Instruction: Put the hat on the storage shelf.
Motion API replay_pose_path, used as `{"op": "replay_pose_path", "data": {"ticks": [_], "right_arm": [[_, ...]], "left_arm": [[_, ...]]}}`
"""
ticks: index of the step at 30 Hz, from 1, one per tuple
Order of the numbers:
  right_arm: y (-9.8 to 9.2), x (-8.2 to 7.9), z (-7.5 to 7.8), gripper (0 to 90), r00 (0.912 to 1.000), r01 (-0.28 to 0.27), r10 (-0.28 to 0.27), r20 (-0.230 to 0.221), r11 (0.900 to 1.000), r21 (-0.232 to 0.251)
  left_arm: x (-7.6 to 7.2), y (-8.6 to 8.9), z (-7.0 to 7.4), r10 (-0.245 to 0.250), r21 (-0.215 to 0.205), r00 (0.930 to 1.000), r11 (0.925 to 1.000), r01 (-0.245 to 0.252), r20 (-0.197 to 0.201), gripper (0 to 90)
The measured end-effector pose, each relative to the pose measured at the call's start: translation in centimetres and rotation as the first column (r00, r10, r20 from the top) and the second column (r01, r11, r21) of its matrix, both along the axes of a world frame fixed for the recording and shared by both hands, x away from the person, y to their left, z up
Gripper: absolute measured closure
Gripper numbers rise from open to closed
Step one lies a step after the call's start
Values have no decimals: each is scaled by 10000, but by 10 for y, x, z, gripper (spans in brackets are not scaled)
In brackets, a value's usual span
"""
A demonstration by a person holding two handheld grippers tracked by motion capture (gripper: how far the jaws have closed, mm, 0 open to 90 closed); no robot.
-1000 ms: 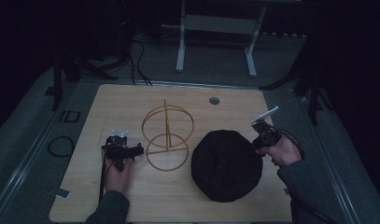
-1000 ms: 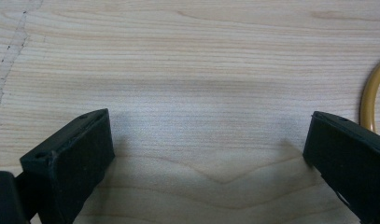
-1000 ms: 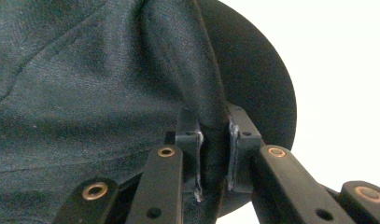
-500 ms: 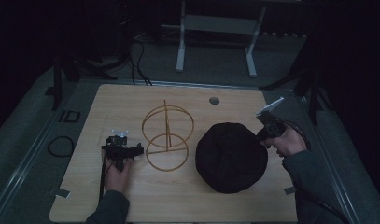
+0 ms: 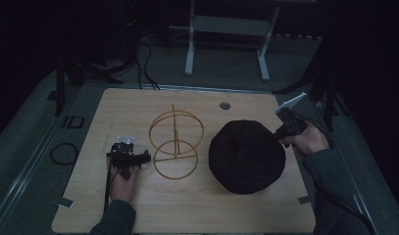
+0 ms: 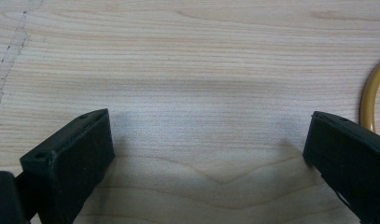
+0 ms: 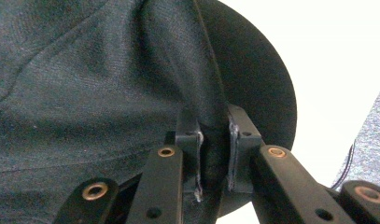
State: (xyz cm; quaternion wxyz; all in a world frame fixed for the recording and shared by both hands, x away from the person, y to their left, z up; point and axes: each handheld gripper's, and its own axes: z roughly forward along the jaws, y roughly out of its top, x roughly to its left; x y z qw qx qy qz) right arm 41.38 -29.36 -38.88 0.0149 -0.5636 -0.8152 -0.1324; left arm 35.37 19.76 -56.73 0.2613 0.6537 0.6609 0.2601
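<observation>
Two tools are at work: the right tool (image 7: 214, 154) is clamped on a fold of the black hat (image 5: 246, 155) at the bench's (image 5: 197, 210) right side; the left tool (image 6: 206, 154) gapes wide, holding nothing, beside the wire stand (image 5: 176, 144).

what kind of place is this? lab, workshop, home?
Most likely a lab or recording room: a bare wooden table on grey carpet, cables trailing across the floor, a white metal stand behind. Dark surroundings; nothing domestic.
</observation>
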Motion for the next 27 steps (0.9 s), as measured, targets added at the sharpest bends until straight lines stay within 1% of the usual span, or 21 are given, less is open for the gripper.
{"op": "replay_pose_path", "data": {"ticks": [3, 9, 20, 21, 27], "right_arm": [[-3, 3, 6, 781, 9999, 116, -116, 27, 9999, 103], [-6, 7, 15, 781, 9996, 275, -275, 36, 9995, 140], [-8, 14, 28, 782, 9989, 466, -467, 46, 9986, 255], [-8, 16, 32, 781, 9988, 488, -490, 51, 9983, 326], [-9, 19, 41, 781, 9982, 586, -591, 92, 9973, 447]], "left_arm": [[0, 0, 0, 10, -7, 10000, 10000, -10, 9, 12], [0, 0, 0, 4, -2, 10000, 10000, -4, 5, 12], [0, 0, 0, -8, 8, 10000, 10000, 8, -14, 12], [0, 0, 0, -8, 6, 10000, 10000, 8, -12, 12], [0, 0, 0, -7, 6, 10000, 10000, 7, -13, 12]]}}
